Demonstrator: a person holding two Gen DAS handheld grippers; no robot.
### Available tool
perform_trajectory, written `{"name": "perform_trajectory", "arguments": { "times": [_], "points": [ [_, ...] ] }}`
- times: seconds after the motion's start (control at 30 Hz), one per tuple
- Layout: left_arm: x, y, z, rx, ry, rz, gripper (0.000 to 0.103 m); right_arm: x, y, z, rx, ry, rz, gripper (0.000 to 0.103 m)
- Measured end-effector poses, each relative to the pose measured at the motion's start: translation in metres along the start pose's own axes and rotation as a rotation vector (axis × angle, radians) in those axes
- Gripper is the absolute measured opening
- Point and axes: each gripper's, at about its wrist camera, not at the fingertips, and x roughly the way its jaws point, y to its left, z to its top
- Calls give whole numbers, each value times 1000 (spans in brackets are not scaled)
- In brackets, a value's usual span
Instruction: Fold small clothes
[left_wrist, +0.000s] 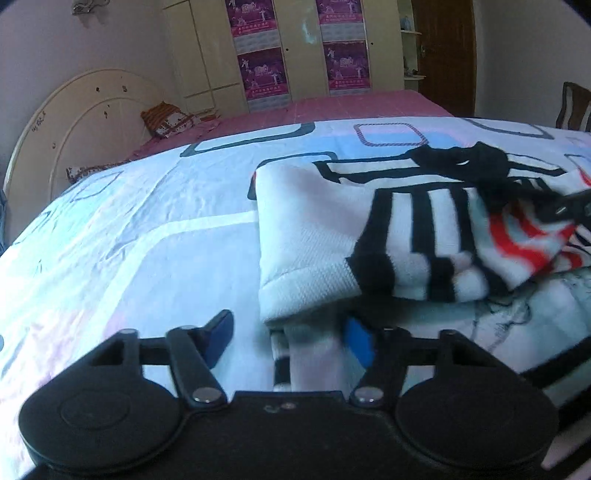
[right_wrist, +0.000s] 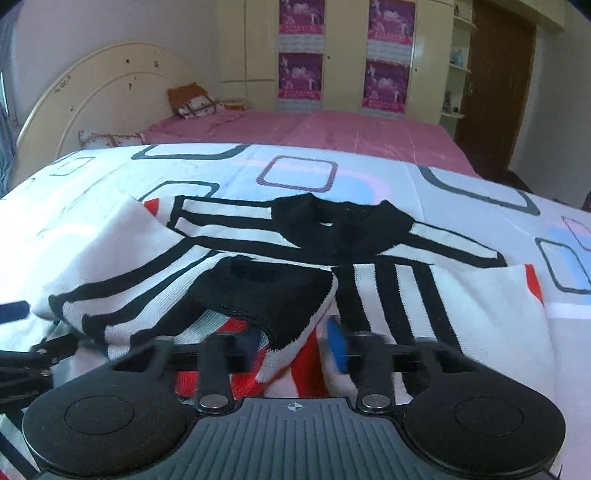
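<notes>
Striped shirt (left_wrist: 314, 229), white with black bands and a red-and-white print, is lying spread on the bed's patterned sheet (left_wrist: 147, 240), near edge, collar pointing toward the far pink sheet (left_wrist: 369, 107). One sleeve is lying folded across the chest, black cuff on top.

Left gripper (left_wrist: 291, 338) is sitting low at the shirt's side hem. Its jaws are standing spread, with a strip of shirt edge lying between the blue pads (left_wrist: 221, 332) and neither pad pressing it.

Right gripper (right_wrist: 293, 347) is pointing down at the folded sleeve. Its pads are showing blurred, with the black cuff edge and printed cloth between them; jaws are pressing together, pinching the shirt there.

Background: a cream headboard (left_wrist: 92, 122) is standing at the left with a pillow (left_wrist: 170, 120) leaning against it. A wardrobe (right_wrist: 343, 55) is standing behind, doors closed, posters on them. Open shelves (right_wrist: 460, 66) beside the brown door (right_wrist: 495, 92) are holding small items, too small to tell what.
</notes>
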Motion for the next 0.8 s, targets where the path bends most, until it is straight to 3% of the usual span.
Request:
{"name": "perform_trajectory", "arguments": {
  "times": [0.13,0.2,0.4,0.47,0.63,0.8],
  "points": [
    [1,5,-1,-11,-9,-11,33,-20,-27,12,73,-86,-45,6],
    [0,5,-3,-13,-4,-37,26,-24,-46,13,104,-80,-64,5],
    [1,12,-5,-54,15,-70,25,-3,-98,-14,289,62,-50,6],
    [1,12,-4,-47,22,-77,24,-8,-104,-19,301,55,-44,6],
    [-2,21,-3,-92,52,-113,25,-23,-107,-17,285,20,-71,23],
    [-14,30,0,-140,69,-155,29,-20,-113,-23,280,55,-77,23]
  ]
}}
